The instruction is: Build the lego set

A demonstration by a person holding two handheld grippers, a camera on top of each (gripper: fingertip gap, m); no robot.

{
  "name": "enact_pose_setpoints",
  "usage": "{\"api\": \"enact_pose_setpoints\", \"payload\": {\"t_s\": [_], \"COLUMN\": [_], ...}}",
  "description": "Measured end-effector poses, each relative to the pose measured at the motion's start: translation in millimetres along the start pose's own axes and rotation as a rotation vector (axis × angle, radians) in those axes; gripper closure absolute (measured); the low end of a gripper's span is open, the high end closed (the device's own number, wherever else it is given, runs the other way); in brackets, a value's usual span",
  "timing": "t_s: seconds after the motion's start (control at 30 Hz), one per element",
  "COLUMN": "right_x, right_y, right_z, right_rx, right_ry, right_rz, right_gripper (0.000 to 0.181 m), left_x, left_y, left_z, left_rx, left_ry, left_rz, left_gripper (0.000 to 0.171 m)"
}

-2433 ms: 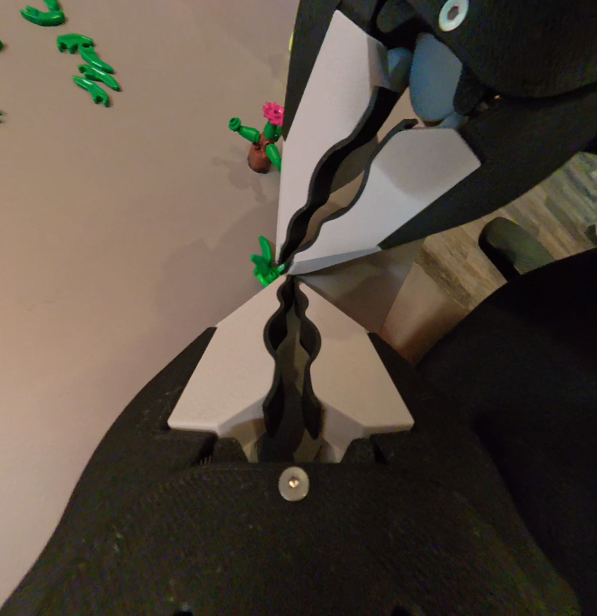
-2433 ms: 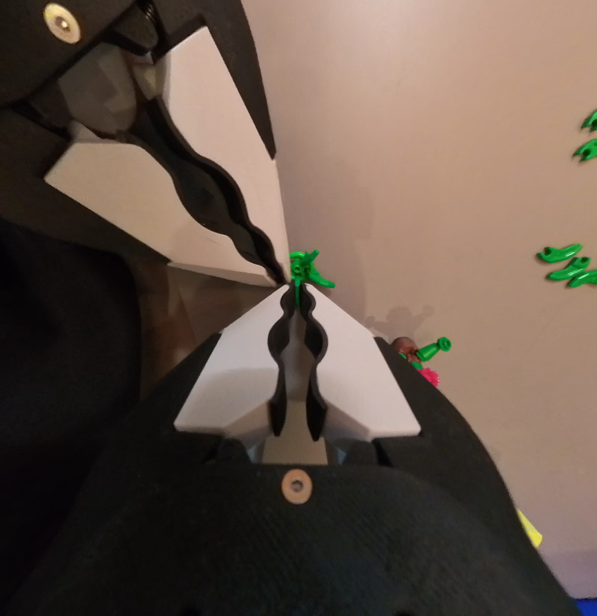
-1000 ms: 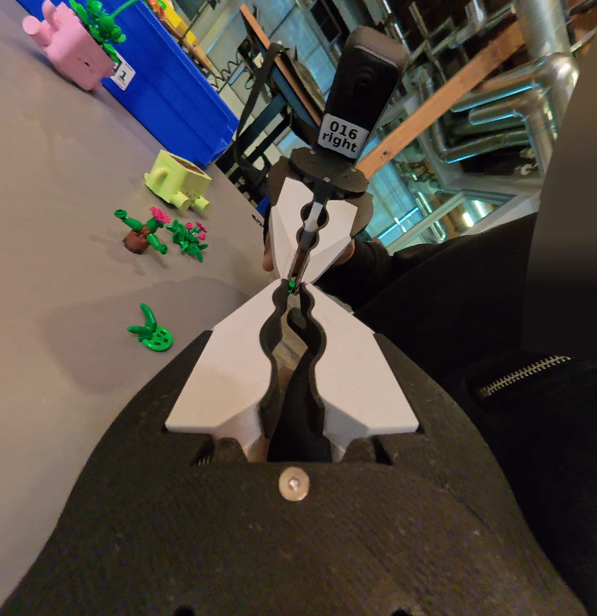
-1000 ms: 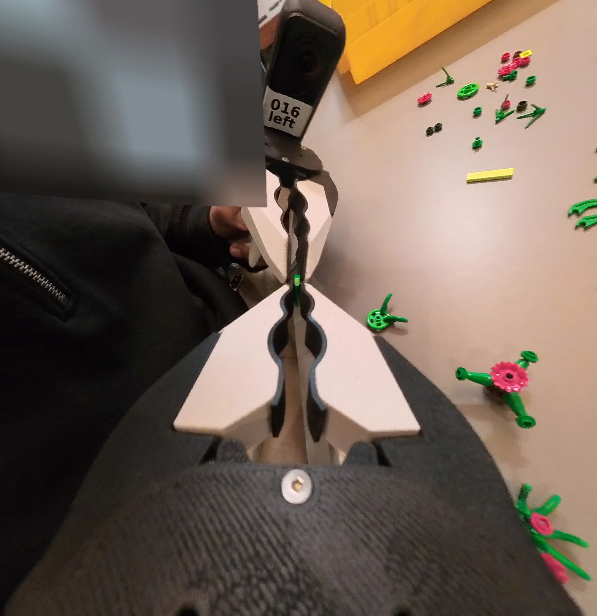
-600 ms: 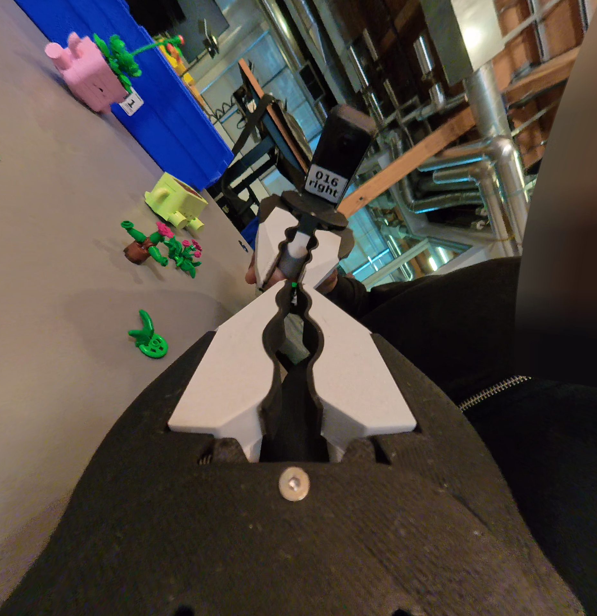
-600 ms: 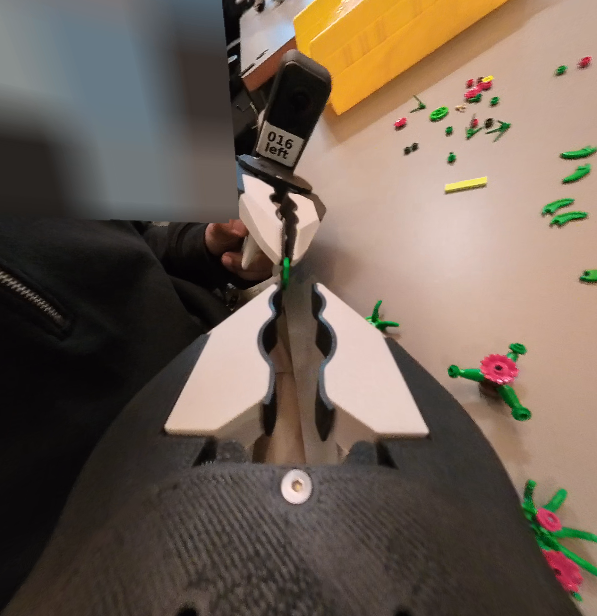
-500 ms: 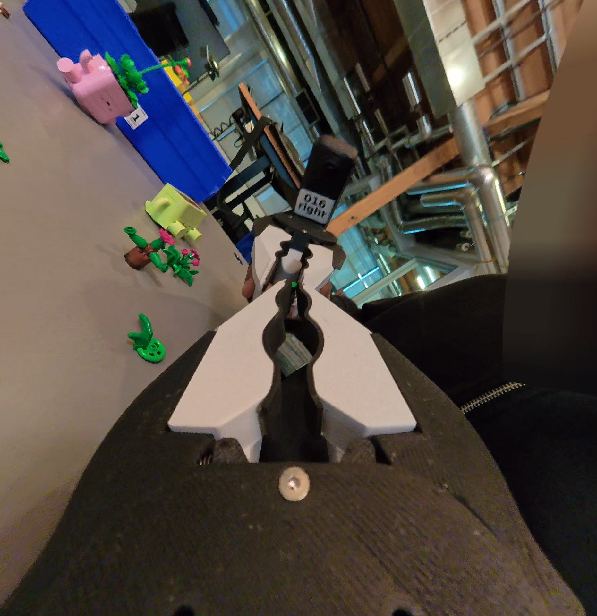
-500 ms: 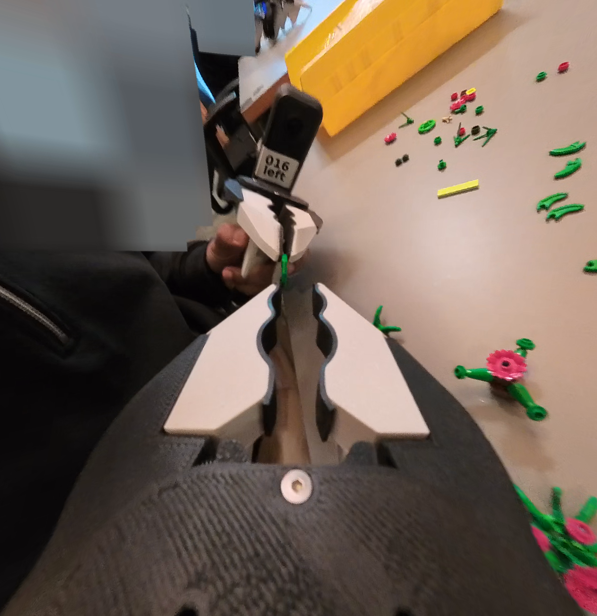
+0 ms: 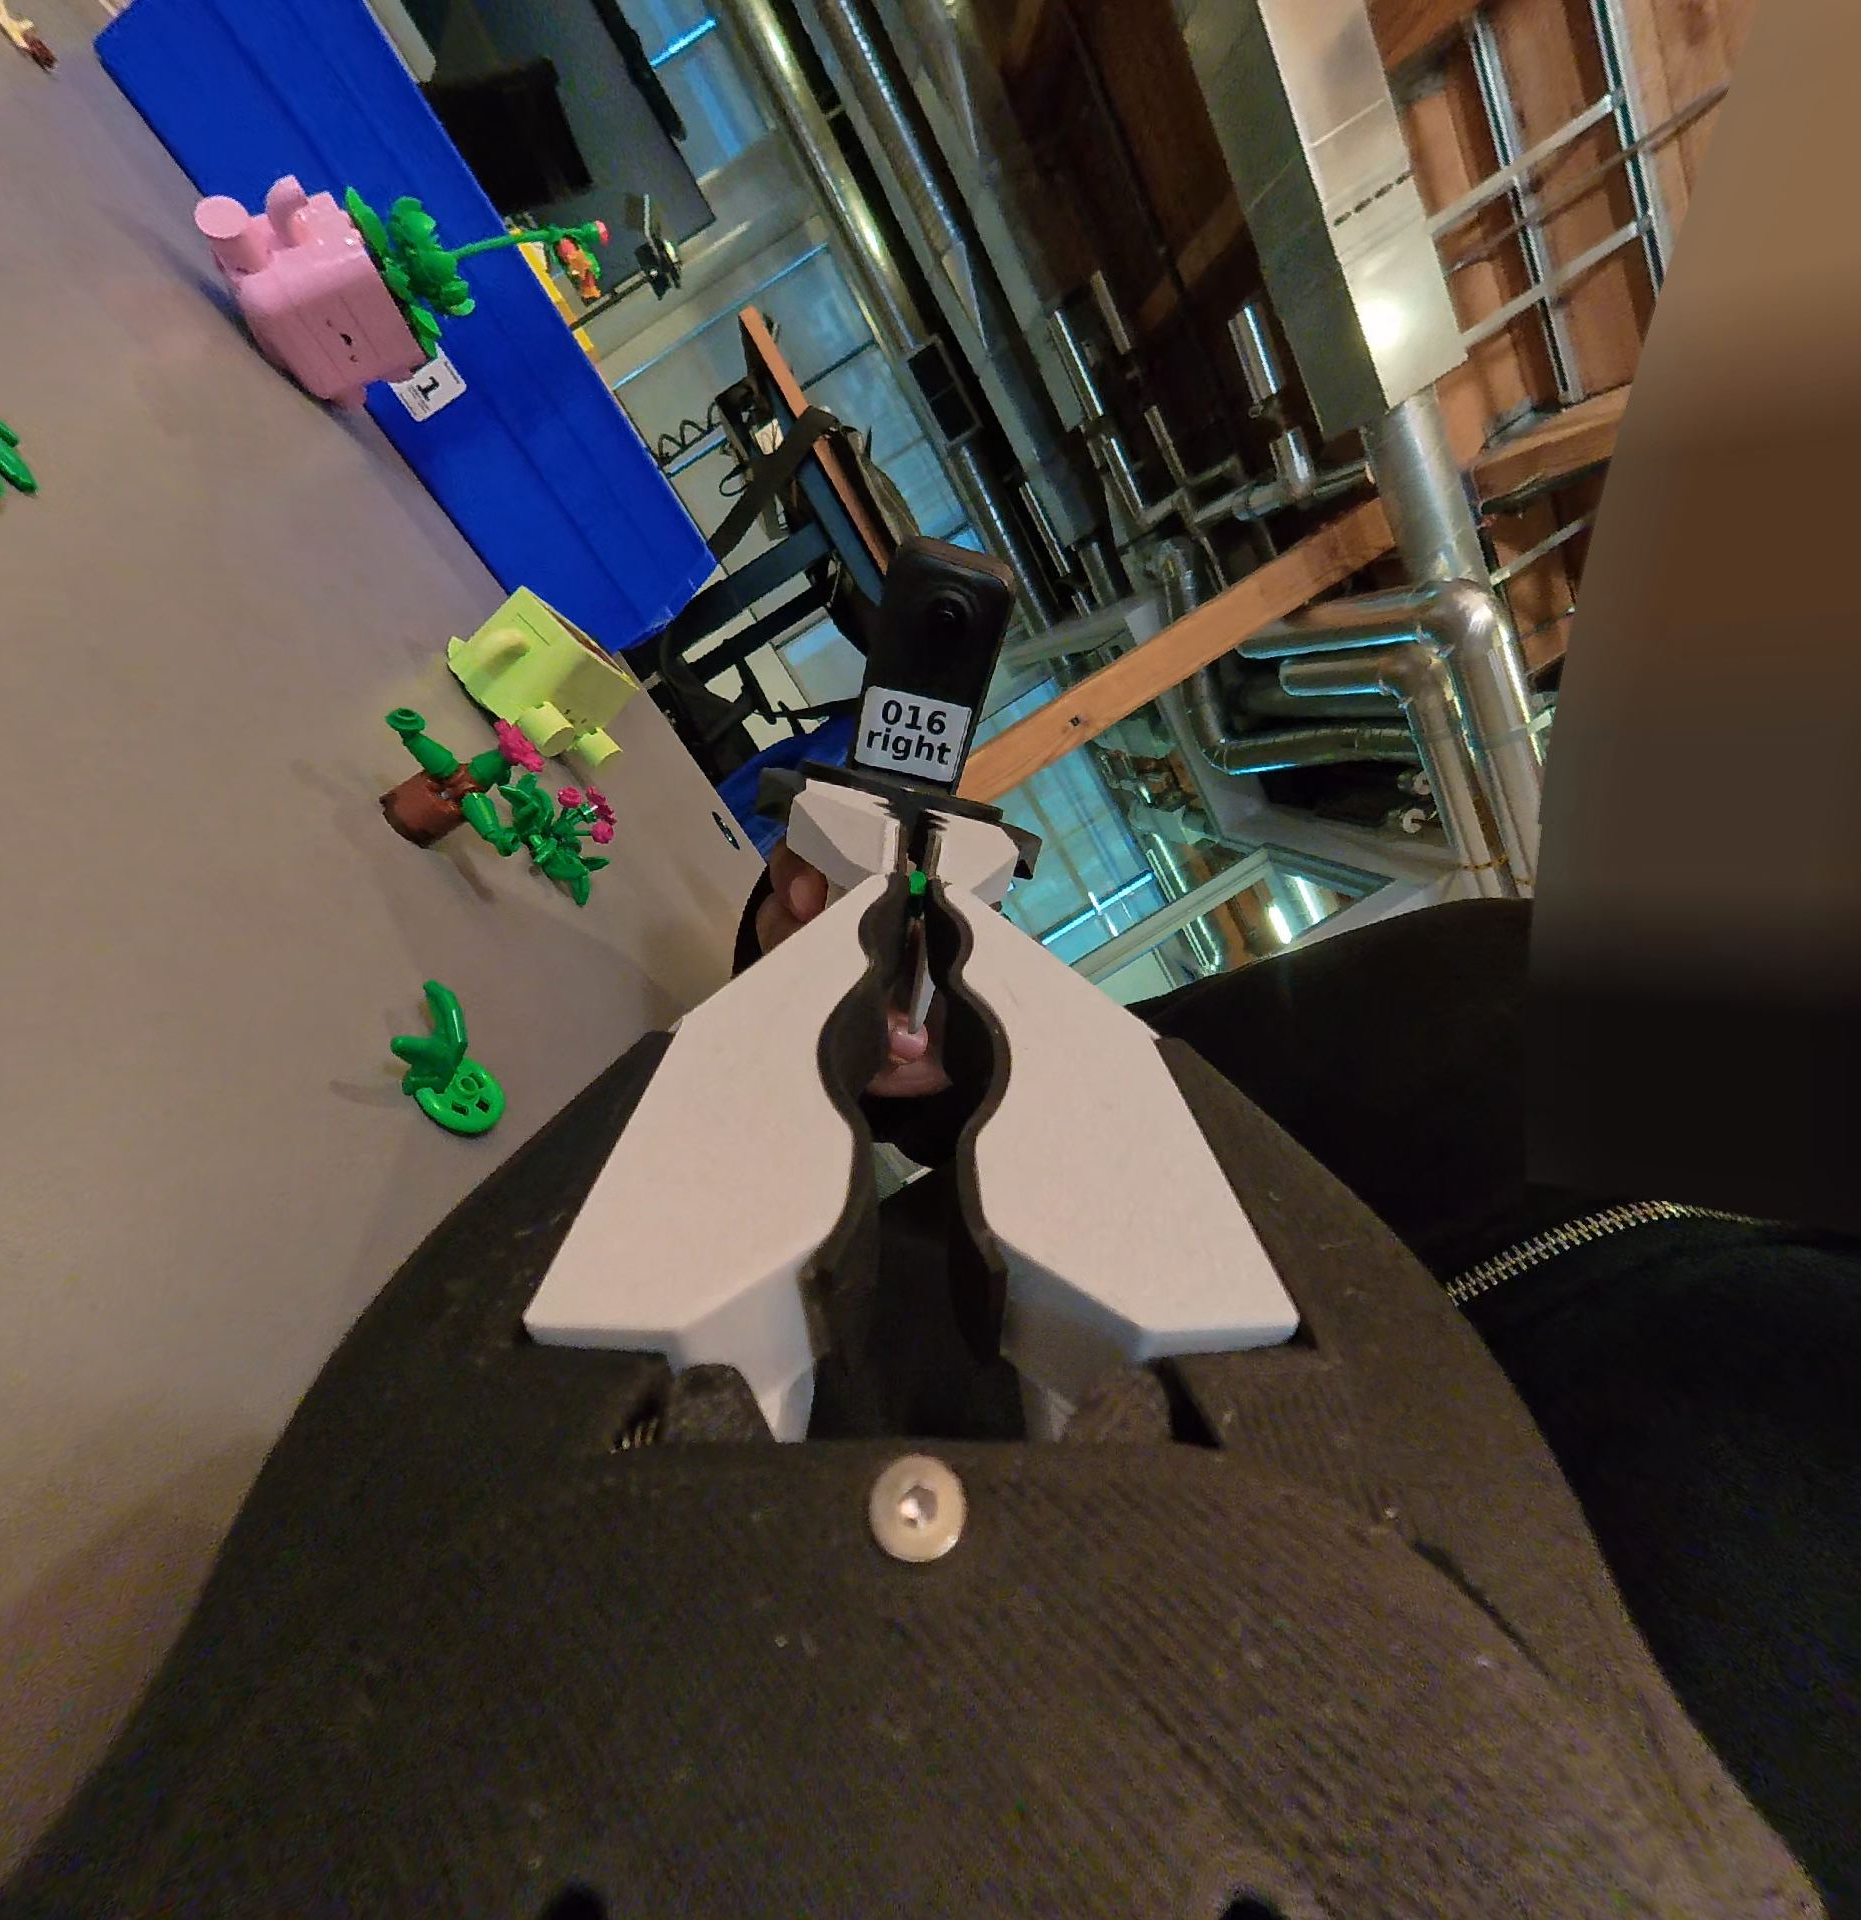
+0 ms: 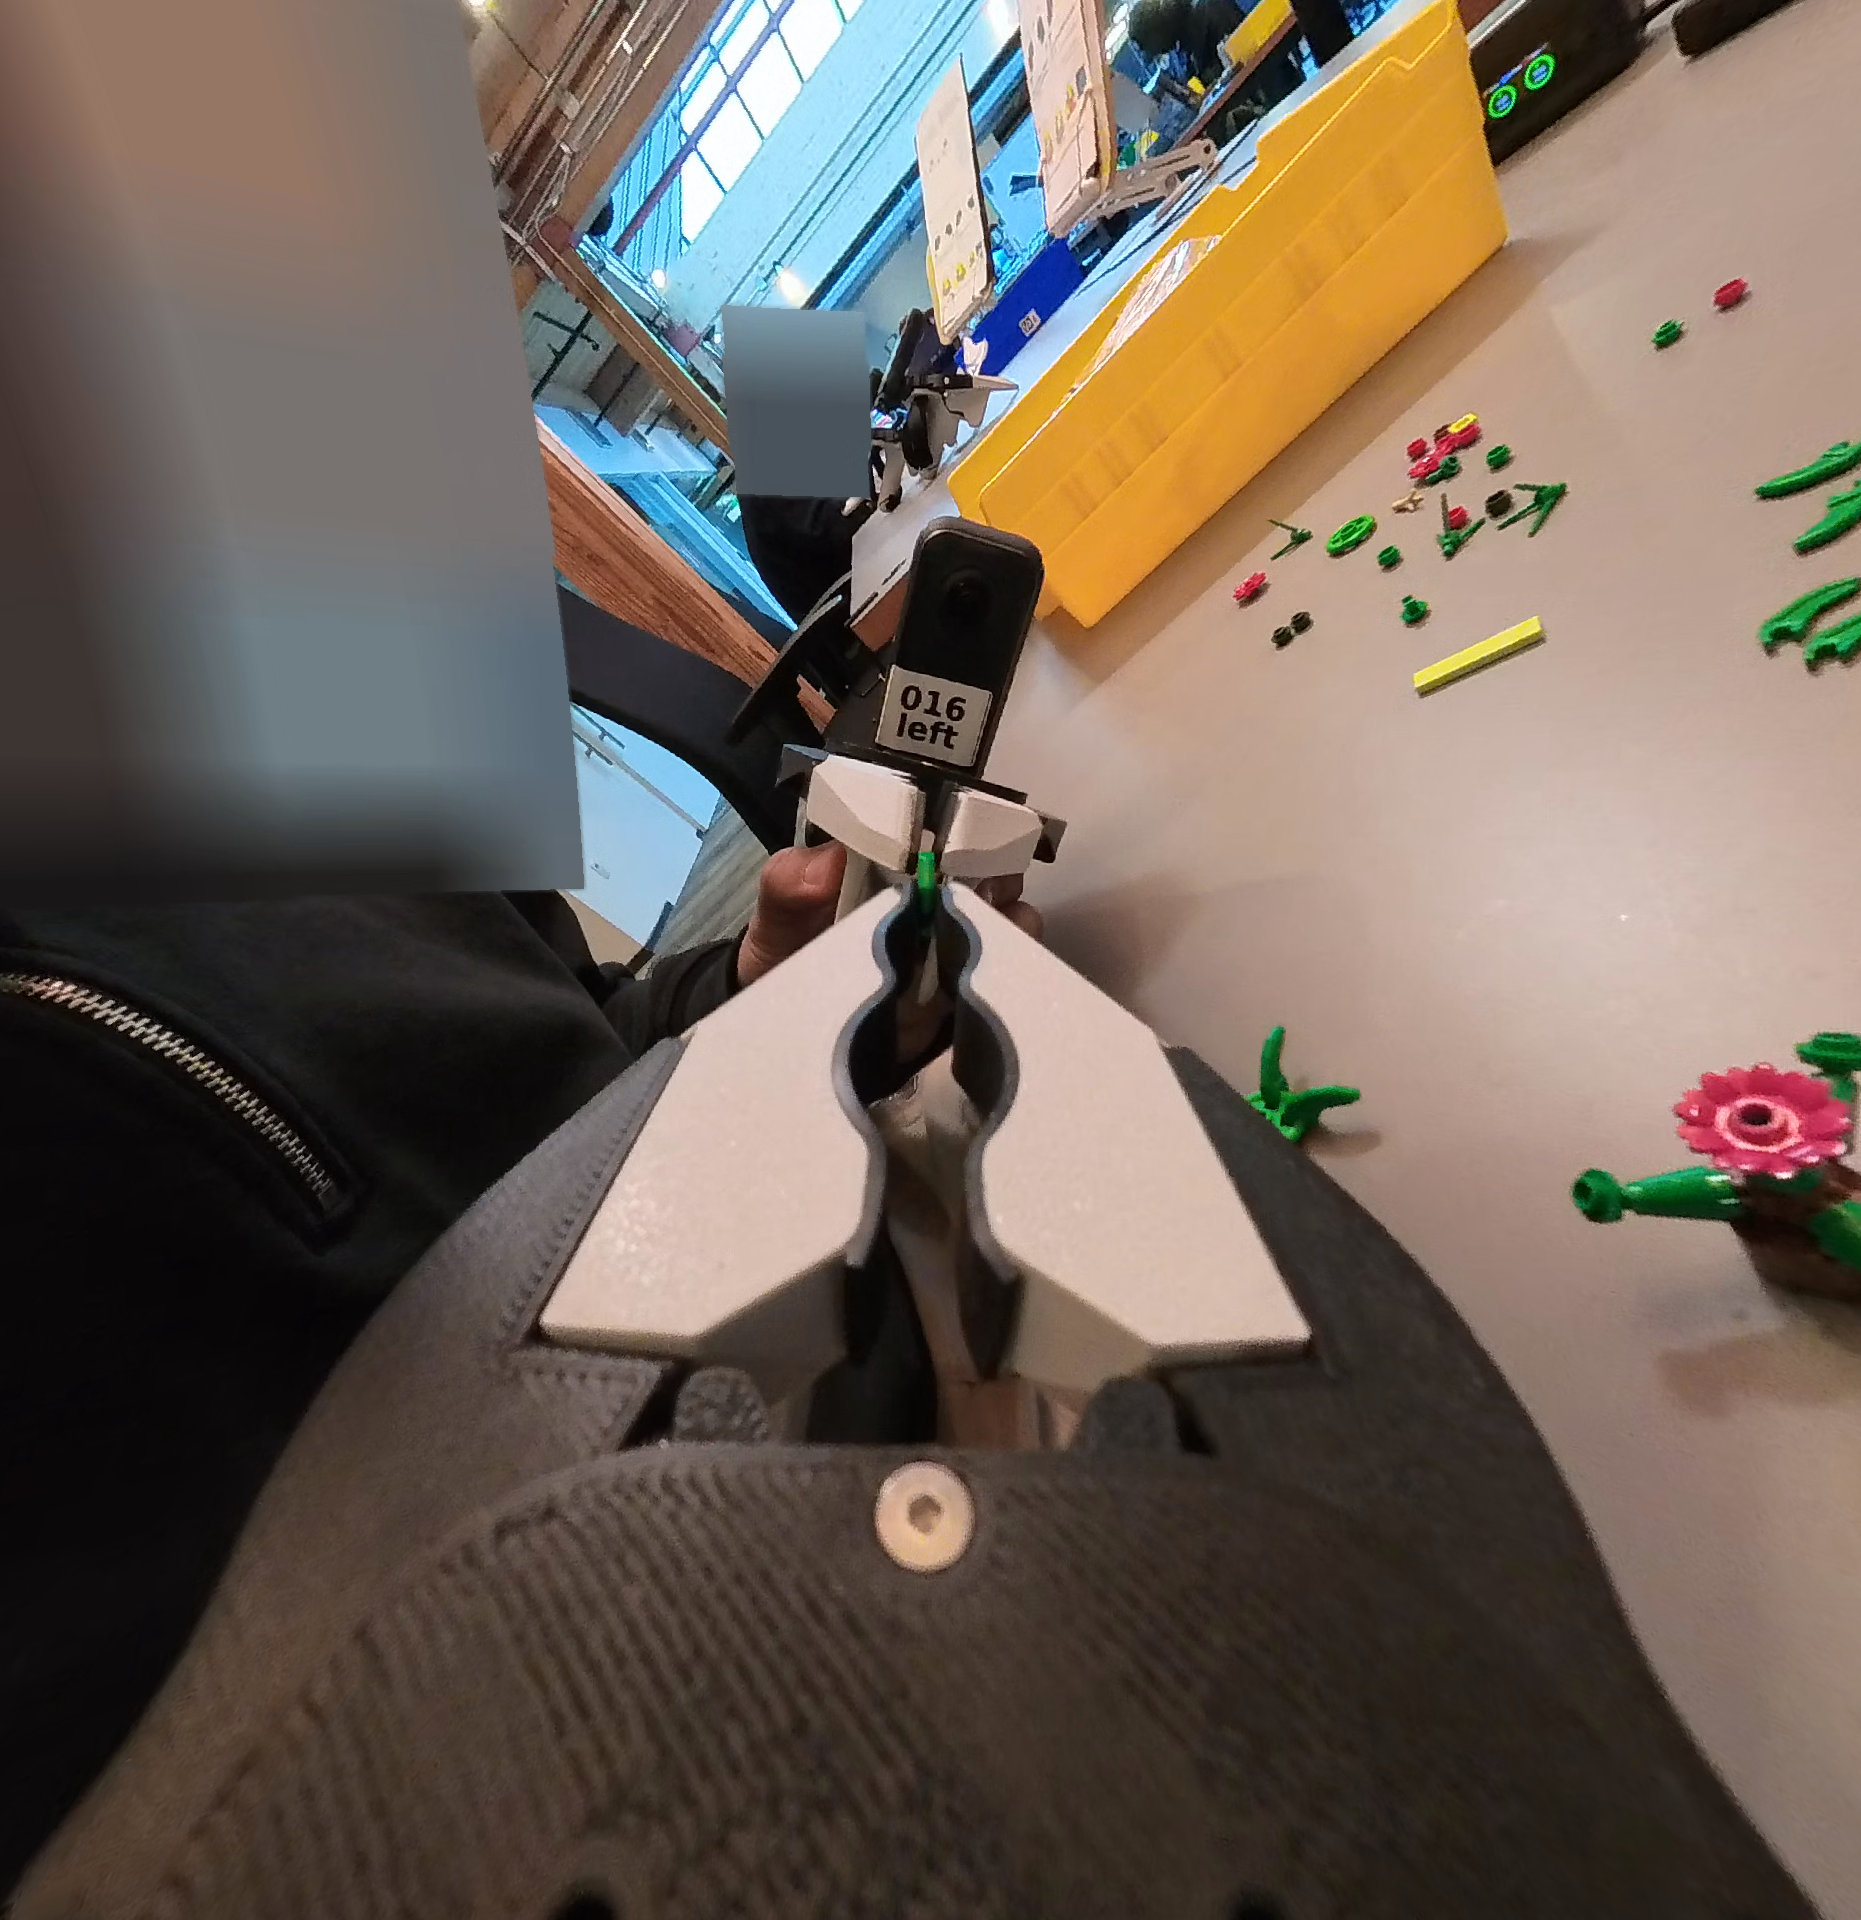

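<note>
Above the near edge of the grey table (image 9: 178,727), I am holding both tools up in the air, tip to tip; the left white-fingered gripper (image 9: 913,902) is pinched nearly shut at its tips on a tiny green stem-like lego piece (image 9: 917,885), and the right white-fingered gripper (image 10: 924,902) is meeting it head-on, its tips drawn in close around that same piece (image 10: 924,878); whether the right one is actually gripping it or only touching, I cannot tell from either view.

I am judging the build to be partly along; a finished-looking pink boxy lego pot with green foliage (image 9: 313,291) is standing by the blue bin (image 9: 438,343); a lime-green boxy lego pot (image 9: 536,675) is sitting empty on its side; a brown lego base with green stems and a pink flower (image 10: 1778,1174) and a small cluster of green leaves with pink blossoms (image 9: 557,831) are waiting on the table, unplanted.

Plenty is lying loose; a green round plate with upright leaves (image 9: 450,1070) is just beside my grippers; curved green leaf pieces (image 10: 1819,561), a flat yellow bar (image 10: 1477,655) and scattered small green and red bits (image 10: 1445,488) are lying well apart near the yellow bin (image 10: 1269,312); so most joining, I reckon, is ahead.
</note>
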State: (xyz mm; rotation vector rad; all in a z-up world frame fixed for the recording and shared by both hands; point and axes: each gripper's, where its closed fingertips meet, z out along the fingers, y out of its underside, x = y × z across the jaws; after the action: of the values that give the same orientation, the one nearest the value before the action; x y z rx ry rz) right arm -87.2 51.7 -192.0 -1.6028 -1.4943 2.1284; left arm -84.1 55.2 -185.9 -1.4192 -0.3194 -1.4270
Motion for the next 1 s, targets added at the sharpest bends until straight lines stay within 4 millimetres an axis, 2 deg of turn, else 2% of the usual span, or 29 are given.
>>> {"api": "enact_pose_setpoints", "payload": {"t_s": [0.3, 0.4, 0.5, 0.6, 0.7, 0.87, 1.0], "right_x": [1, 17, 46, 65, 70, 75, 76], "right_y": [0, 4, 24, 43, 53, 58, 59], "right_z": [0, -6, -15, -18, -14, -12, -12], "right_rx": [-0.046, -0.134, -0.341, -0.533, -0.617, -0.673, -0.708], "right_ry": [0.023, 0.134, 0.342, 0.472, 0.499, 0.509, 0.509], "right_rz": [-0.036, -0.081, -0.224, -0.362, -0.404, -0.424, -0.435], "right_gripper": [0.181, 0.181, 0.181, 0.181, 0.18, 0.181, 0.181], "left_x": [-4, -22, -51, -66, -81, -93, -95], "left_y": [3, 5, 14, 25, 34, 41, 42], "left_z": [1, -5, -14, -14, -16, -17, -16], "left_rx": [-0.028, -0.088, -0.236, -0.331, -0.399, -0.479, -0.492], "left_ry": [-0.049, -0.226, -0.487, -0.613, -0.702, -0.785, -0.797], "left_rz": [0.044, 0.164, 0.36, 0.47, 0.496, 0.53, 0.537], "left_gripper": [0.171, 0.171, 0.171, 0.171, 0.171, 0.171, 0.171]}}
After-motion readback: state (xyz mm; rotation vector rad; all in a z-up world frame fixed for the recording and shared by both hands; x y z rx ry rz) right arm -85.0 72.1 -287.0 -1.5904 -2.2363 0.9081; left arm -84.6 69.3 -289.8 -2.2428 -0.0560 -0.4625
